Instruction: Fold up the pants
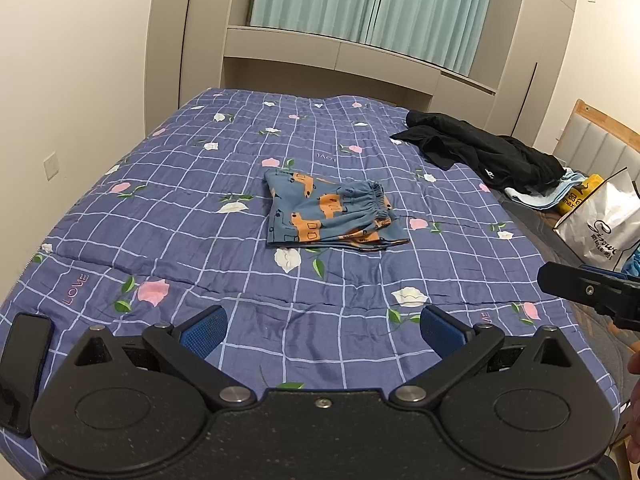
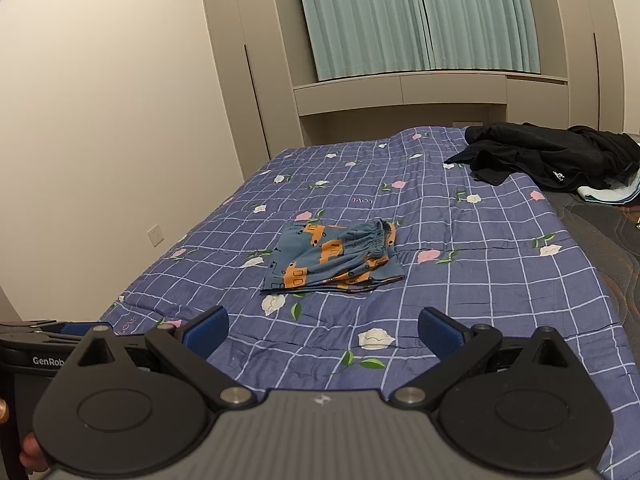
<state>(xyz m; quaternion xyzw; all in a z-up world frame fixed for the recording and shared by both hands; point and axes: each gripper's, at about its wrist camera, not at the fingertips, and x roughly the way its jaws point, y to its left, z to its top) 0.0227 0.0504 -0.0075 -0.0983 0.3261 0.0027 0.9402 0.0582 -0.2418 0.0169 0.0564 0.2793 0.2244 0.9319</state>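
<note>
Small blue pants (image 1: 330, 212) with orange car prints lie folded into a compact stack in the middle of the bed, elastic waistband on the right side; in the right wrist view the pants (image 2: 334, 258) sit ahead of centre. My left gripper (image 1: 322, 330) hovers open over the near part of the quilt, well short of the pants, nothing between its blue pads. My right gripper (image 2: 323, 330) is likewise open and empty, also back from the pants. The right gripper's black body (image 1: 592, 292) shows at the right edge of the left wrist view.
A blue checked floral quilt (image 1: 200, 216) covers the bed. A heap of black clothing (image 1: 492, 152) lies at the far right corner, with a white bag (image 1: 600, 220) beside it. A dark phone (image 1: 24, 364) rests at the near left edge. Wardrobes and green curtains stand behind.
</note>
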